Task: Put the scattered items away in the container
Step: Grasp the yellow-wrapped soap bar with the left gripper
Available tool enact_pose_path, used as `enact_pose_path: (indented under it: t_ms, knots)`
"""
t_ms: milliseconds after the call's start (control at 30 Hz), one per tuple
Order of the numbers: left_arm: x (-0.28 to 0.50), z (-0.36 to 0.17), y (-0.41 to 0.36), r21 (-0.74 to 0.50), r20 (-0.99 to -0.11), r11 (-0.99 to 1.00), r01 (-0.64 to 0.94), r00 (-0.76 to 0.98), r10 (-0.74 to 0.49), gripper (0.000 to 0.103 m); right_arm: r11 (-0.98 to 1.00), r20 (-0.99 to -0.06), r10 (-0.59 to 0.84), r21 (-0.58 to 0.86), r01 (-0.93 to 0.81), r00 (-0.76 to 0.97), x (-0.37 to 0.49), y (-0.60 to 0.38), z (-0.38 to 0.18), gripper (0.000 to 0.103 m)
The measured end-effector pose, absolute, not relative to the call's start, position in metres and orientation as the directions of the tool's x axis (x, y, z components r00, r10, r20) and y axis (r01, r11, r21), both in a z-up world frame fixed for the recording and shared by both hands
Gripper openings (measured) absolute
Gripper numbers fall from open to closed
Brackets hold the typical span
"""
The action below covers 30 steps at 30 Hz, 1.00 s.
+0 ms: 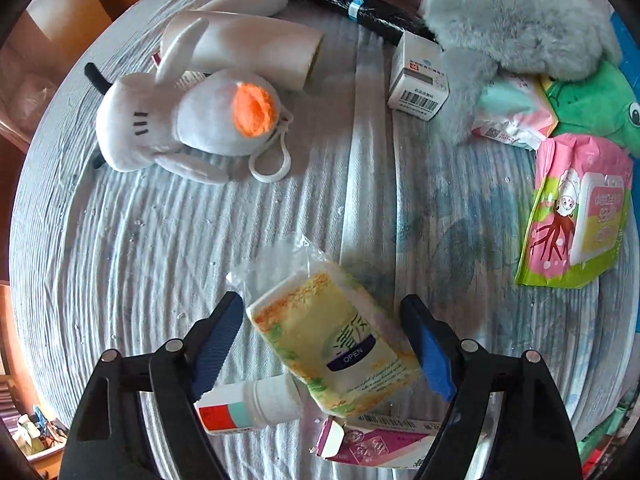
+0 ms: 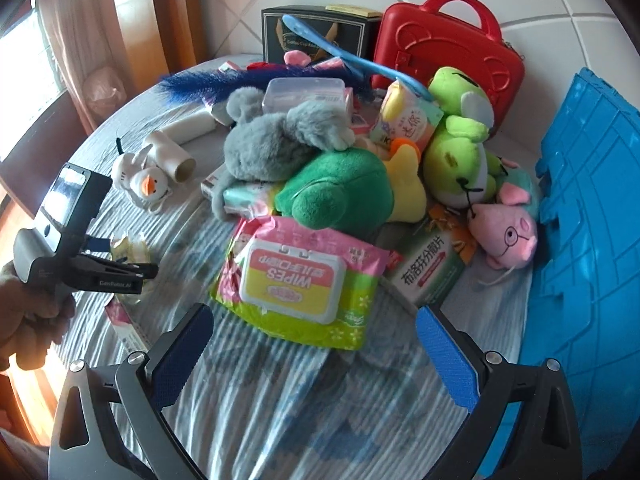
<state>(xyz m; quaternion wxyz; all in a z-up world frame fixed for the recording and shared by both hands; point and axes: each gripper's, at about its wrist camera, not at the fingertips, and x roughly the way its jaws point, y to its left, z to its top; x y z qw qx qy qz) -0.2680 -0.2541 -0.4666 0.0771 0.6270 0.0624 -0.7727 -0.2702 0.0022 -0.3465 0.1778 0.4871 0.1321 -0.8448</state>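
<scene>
Pick-up step: left gripper [image 1: 322, 338] jaws apart astride yellow tissue pack [image 1: 332, 344], not yet pinching; right gripper [image 2: 314, 354] spread empty, wipes pack [image 2: 296, 280] at twelve o'clock; next, squeeze shut.

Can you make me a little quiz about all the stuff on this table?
1. True or false: the left gripper has a yellow tissue pack between its open fingers.
2. What colour is the snowman toy's nose?
3. What lies nearest ahead of the right gripper? A the red case, B the wipes pack, C the pink pig.

Key: 1 true. 2 orange. 3 B.
</scene>
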Motion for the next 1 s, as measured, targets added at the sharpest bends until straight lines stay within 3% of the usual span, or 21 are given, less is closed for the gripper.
enact_pose_path:
  t_ms: [33, 67, 200, 267, 633, 867, 1000]
  knots:
    - [-0.270, -0.466, -0.252, 0.001, -0.977, -0.983, 0.185, -0.209, -0.040, 0.079, -0.902, -0.875, -0.167, -0.051, 0.429, -0.455, -0.274, 0.000, -0.355, 0.103]
    - [-0.271, -0.465, -0.249, 0.002, -0.975, -0.985, 0.170, -0.219, -0.039, 0.073, -0.902, -0.879, -0.161, -0.052, 0.428, -0.448, -0.277, -0.003, -0.362, 0.103]
    - [-0.275, -0.458, -0.242, -0.025, -0.970, -0.992, 0.120, -0.244, -0.005, 0.032, -0.903, -0.896, -0.144, -0.055, 0.426, -0.420, -0.294, -0.011, -0.393, 0.103]
    - [-0.274, -0.456, -0.241, -0.046, -0.968, -0.993, 0.111, -0.250, 0.017, 0.027, -0.906, -0.906, -0.129, -0.058, 0.420, -0.404, -0.304, -0.012, -0.408, 0.103]
    - [-0.260, -0.432, -0.248, -0.105, -0.950, -0.991, 0.078, -0.302, 0.077, 0.025, -0.920, -0.899, -0.178, 0.008, 0.391, -0.399, -0.332, -0.014, -0.442, 0.103]
    - [-0.252, -0.425, -0.245, -0.115, -0.946, -0.991, 0.064, -0.313, 0.090, 0.025, -0.931, -0.885, -0.166, -0.005, 0.366, -0.435, -0.329, -0.004, -0.434, 0.103]
    - [-0.252, -0.422, -0.241, -0.117, -0.944, -0.992, 0.048, -0.316, 0.096, 0.025, -0.938, -0.895, -0.209, 0.070, 0.339, -0.394, -0.326, 0.010, -0.445, 0.103]
